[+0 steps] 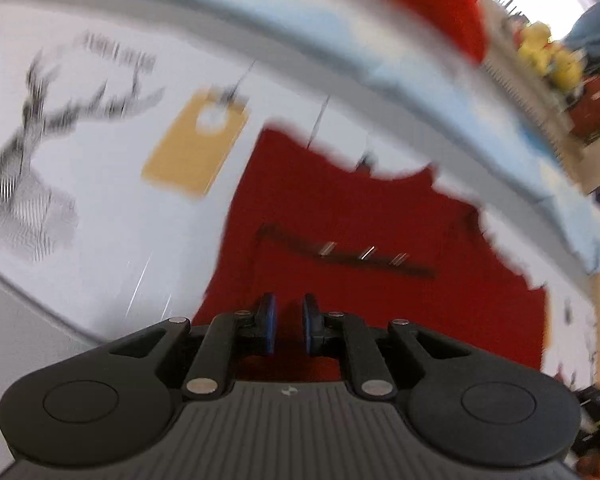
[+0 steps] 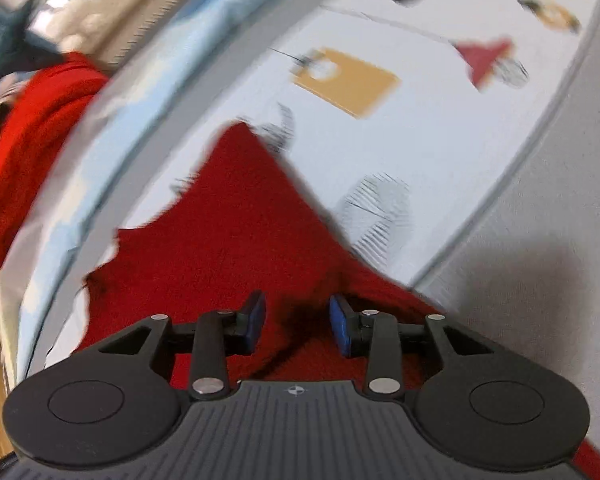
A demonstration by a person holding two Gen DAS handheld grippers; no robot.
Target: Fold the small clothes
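Red garment (image 1: 340, 208) first: it lies spread on the printed white cover (image 1: 100, 248), flat enough that I can see its dark strip of snaps (image 1: 348, 257) running across the middle. It's open like that so an edge can be carried over for a fold.

Left hand-held gripper (image 1: 289, 312) sits at the near edge of the cloth, pointing steeply down. The blue pads (image 1: 269, 320) are almost together, with a dark sliver of red between them. I read that as a pinch on the hem, though blur keeps me from swearing to it. Gripping at the edge makes sense: that's the part that has to travel.

Right hand-held gripper (image 2: 297, 312), now: it hovers low over the garment's other near corner, where the red runs towards the cover's grey border (image 2: 540, 240). Its jaws stand partly apart and I see no pad pressing the fabric, so it has not taken hold. A crease lies under the gap, a likely place for it to bite.

Further out, the cover's prints: a yellow tag (image 1: 196, 144) and a sketched deer (image 1: 32, 152). Beyond the far edge, a heap of red cloth (image 1: 420, 4) and some yellow toys (image 1: 548, 56), well apart from the work.

My judgement is that the fold is only beginning. The risk is one corner rising alone and skewing the cloth.
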